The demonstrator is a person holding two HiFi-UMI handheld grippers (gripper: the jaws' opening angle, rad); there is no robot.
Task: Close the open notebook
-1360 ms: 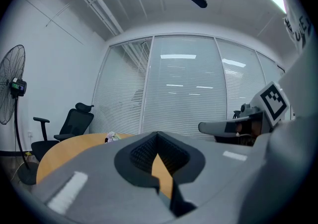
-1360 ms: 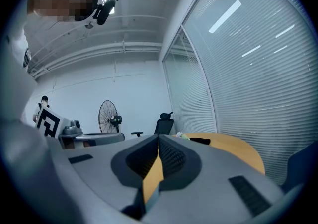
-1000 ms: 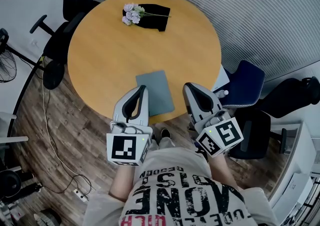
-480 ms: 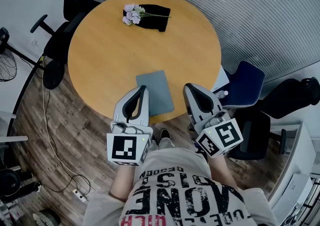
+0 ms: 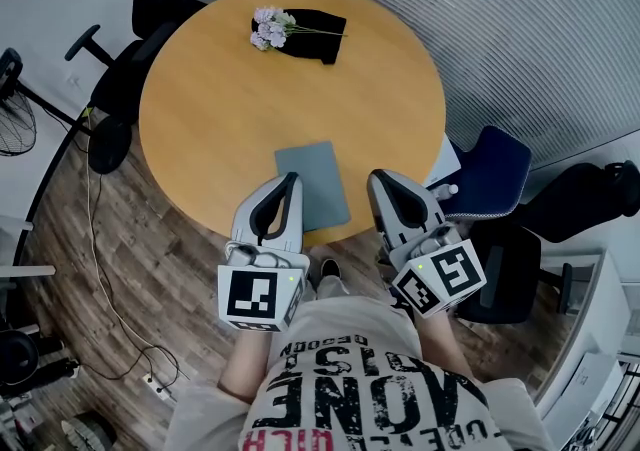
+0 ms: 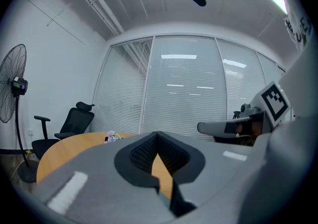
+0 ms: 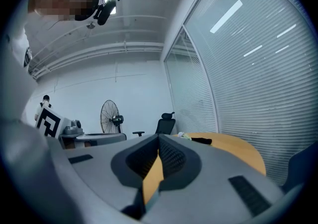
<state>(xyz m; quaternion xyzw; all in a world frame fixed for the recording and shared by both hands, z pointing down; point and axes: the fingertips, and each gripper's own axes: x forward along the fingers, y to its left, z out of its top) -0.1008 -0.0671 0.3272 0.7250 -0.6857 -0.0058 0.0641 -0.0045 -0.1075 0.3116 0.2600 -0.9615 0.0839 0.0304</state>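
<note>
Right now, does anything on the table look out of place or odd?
Nothing spilled or damaged. The grey notebook lies flat, apparently already closed, near the table's front edge; flowers rest on a black cloth opposite.

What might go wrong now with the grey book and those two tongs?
1. The flat grey notebook lies close to the near rim of the round wooden table, so a push might slide it off.
2. The left tongs and right tongs are both shut and empty, so they would likely shove it rather than grip.
3. It already looks closed, so lifting the cover might reopen it.
</note>
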